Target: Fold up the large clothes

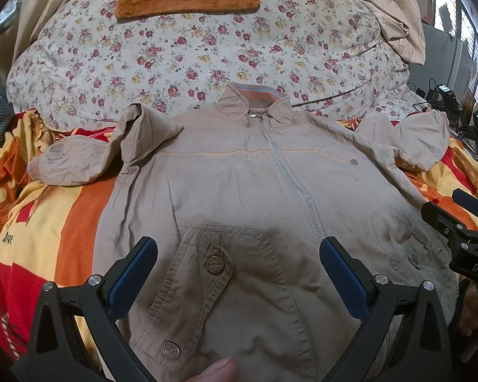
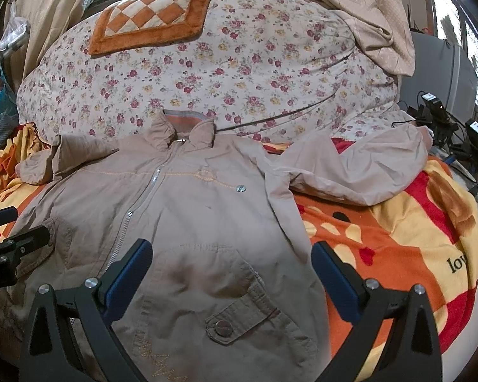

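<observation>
Beige jacket spread front-up on orange, red and yellow blanket, zipped, collar toward floral quilt. Sleeves bunched at either side. Left claw wide apart, empty, above lower left pocket flap. Right claw wide apart, empty, above lower right pocket.

Left gripper and right gripper hover side by side, jaws spread wide, empty
</observation>
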